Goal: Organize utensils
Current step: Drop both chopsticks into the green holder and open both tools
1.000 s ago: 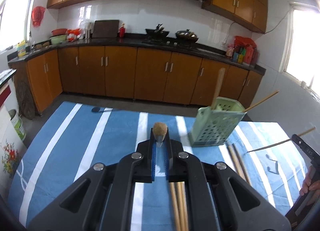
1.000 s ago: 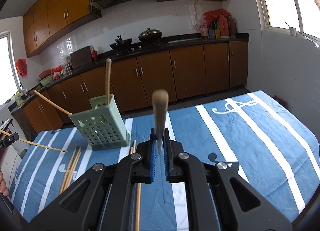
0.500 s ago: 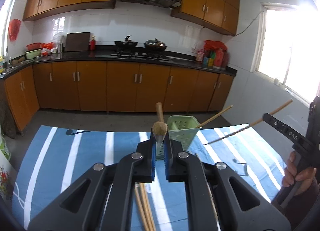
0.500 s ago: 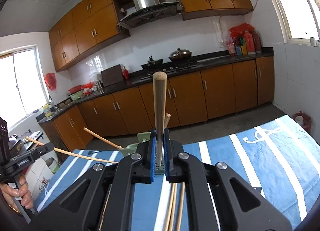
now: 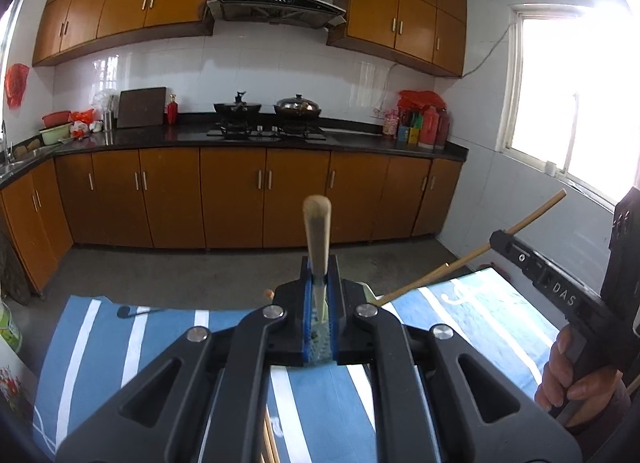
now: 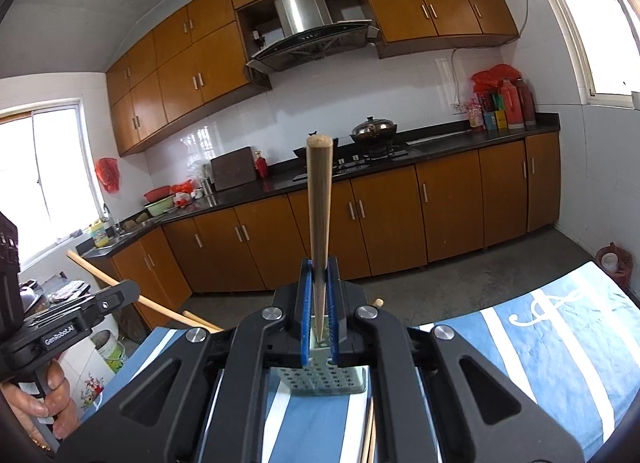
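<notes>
Closest to me, my left gripper (image 5: 320,303) is clamped tight on a wooden chopstick (image 5: 317,239), its blue pads pressed narrow around the thin end while the thick rounded end stands up toward the cabinets. My right gripper (image 6: 320,303) is closed the same way on a second chopstick (image 6: 319,223), which rises long and nearly upright from between its pads.

Just under my right gripper sits the pale green perforated utensil holder (image 6: 316,381) on the blue striped tablecloth (image 6: 540,343), mostly hidden behind the jaws. More chopsticks (image 6: 370,435) lie flat on the cloth just this side of the holder.

In the left view, a hand (image 5: 576,379) grips the right tool's handle at the frame edge, and that tool's chopstick shows as a long slanted stick. In the right view, the other hand (image 6: 52,403) holds the left tool.

Beyond the table edge is grey floor, then brown base cabinets (image 5: 232,199), a black counter with a lidded wok (image 6: 374,129) on the hob, and the range hood (image 5: 276,3) above.
</notes>
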Action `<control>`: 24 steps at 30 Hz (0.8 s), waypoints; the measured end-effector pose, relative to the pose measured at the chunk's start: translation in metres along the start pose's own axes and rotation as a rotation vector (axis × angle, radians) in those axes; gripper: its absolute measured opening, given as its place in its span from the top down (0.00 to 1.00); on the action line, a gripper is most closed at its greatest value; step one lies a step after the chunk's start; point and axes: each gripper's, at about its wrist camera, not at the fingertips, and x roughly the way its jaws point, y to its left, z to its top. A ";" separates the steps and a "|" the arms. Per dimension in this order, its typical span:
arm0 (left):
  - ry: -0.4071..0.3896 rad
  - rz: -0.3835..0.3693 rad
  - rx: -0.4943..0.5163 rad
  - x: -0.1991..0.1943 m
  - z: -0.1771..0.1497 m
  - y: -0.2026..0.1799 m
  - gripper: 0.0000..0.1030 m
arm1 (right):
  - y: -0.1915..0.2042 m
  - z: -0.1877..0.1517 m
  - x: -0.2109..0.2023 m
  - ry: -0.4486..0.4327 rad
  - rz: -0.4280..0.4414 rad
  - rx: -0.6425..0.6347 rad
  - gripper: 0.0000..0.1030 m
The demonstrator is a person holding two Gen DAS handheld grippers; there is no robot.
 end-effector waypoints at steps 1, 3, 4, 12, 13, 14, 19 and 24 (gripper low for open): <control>-0.002 -0.001 -0.006 0.003 0.004 0.000 0.92 | 0.000 0.000 0.003 0.003 -0.005 0.003 0.93; -0.024 0.000 -0.034 0.009 0.010 0.002 0.93 | -0.004 0.001 0.014 0.010 -0.009 0.017 0.93; -0.038 0.005 -0.046 0.011 0.013 0.004 0.93 | -0.005 0.001 0.017 0.015 -0.011 0.022 0.93; -0.099 0.032 -0.106 0.021 0.028 0.015 0.93 | -0.008 -0.006 0.034 0.045 -0.016 0.029 0.93; -0.092 0.033 -0.111 0.025 0.028 0.015 0.93 | -0.006 -0.007 0.037 0.054 -0.017 0.025 0.93; -0.082 0.037 -0.112 0.031 0.027 0.015 0.93 | -0.005 -0.009 0.039 0.064 -0.018 0.020 0.93; -0.034 0.048 -0.120 0.056 0.015 0.019 0.93 | -0.004 -0.018 0.053 0.112 -0.029 0.001 0.93; 0.023 0.060 -0.126 0.082 -0.006 0.025 0.93 | -0.007 -0.025 0.065 0.152 -0.039 0.004 0.93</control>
